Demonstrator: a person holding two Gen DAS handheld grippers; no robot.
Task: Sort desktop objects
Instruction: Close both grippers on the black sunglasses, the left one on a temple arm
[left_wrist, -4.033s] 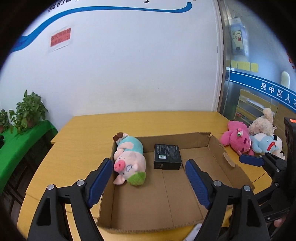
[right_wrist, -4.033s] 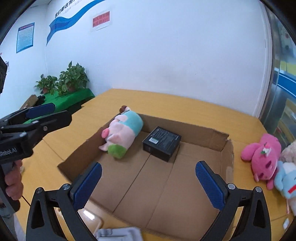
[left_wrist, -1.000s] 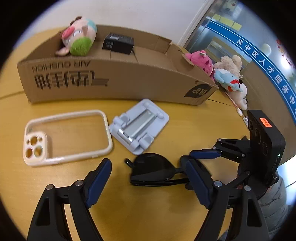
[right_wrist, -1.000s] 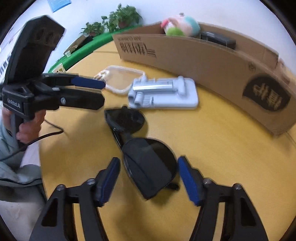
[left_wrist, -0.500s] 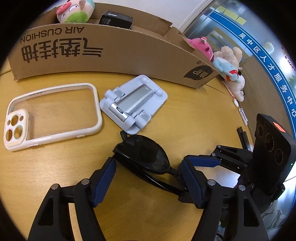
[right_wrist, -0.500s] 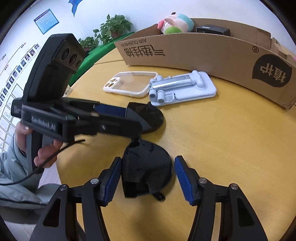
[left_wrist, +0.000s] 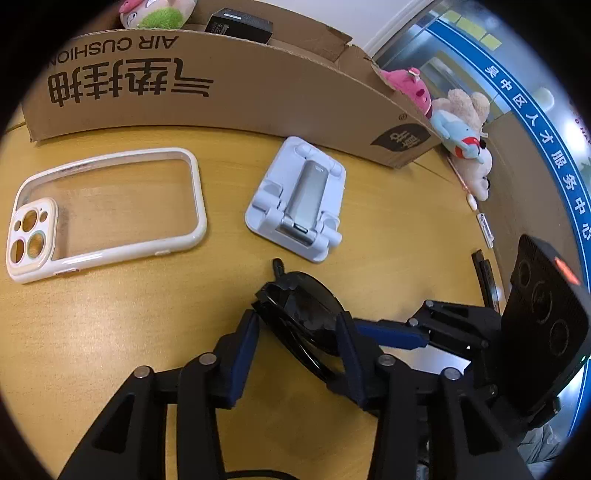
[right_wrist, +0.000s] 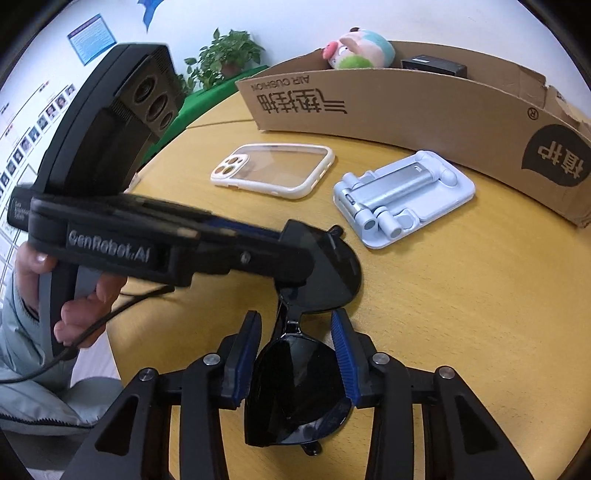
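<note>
Sunglasses (right_wrist: 295, 391) are what I'm working on, lying on the yellow worktop (right_wrist: 461, 314) at about 6 o'clock in both wrist views, with both sets of tongs on them. The biggest thing I see is the cardboard box (left_wrist: 229, 88) across 12 o'clock, its printed wall facing me, holding a plush pig (right_wrist: 354, 46) and a small black box (left_wrist: 240, 24). Nearer me, at about 10 o'clock from the left wrist, lies the clear phone case (left_wrist: 103, 206), and just right of it the white folding phone stand (left_wrist: 299, 199), close to the box wall. My left tongs (left_wrist: 299, 343) are pinching one dark lens, pads on either side of it. My right tongs (right_wrist: 295, 362) are pressed onto the other lens the same way. Beyond the box's right end at 2 o'clock sit plush toys (left_wrist: 458, 122).
</note>
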